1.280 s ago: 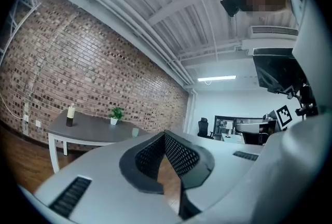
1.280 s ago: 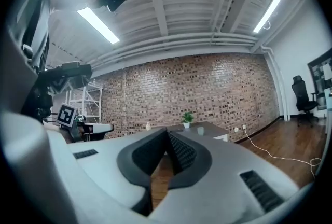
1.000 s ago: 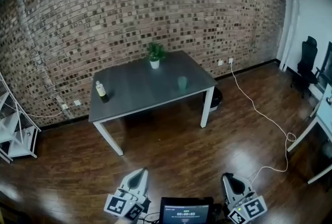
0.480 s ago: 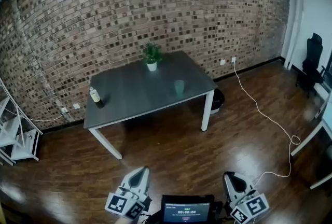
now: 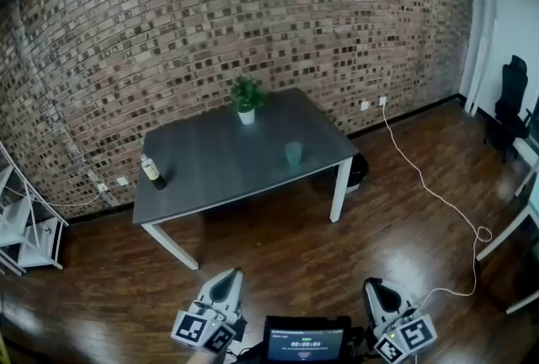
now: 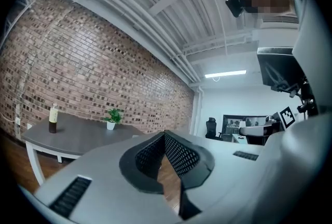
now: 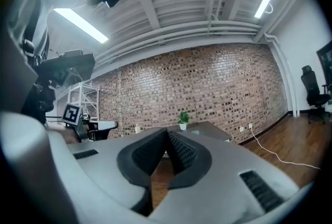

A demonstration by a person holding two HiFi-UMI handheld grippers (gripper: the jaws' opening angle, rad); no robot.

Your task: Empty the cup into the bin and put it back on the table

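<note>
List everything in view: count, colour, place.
table: 1, dark grey top, white legs, by brick wall
cup: 1, green, on table, near right front edge
potted plant: 1, green, white pot, table's far edge
bottle: 1, pale, dark base, table's left end
bin: 1, black, floor by table's right leg
cable: 1, white, floor at right
office chair: 1, black, far right
shelf rack: 1, white, far left
screen: 1, black, between claws
left claw: 1, grey, shut, empty
right claw: 1, grey, shut, empty

Probably office (brick wall [image 5: 253, 17], desk chair [image 5: 512, 94])
</note>
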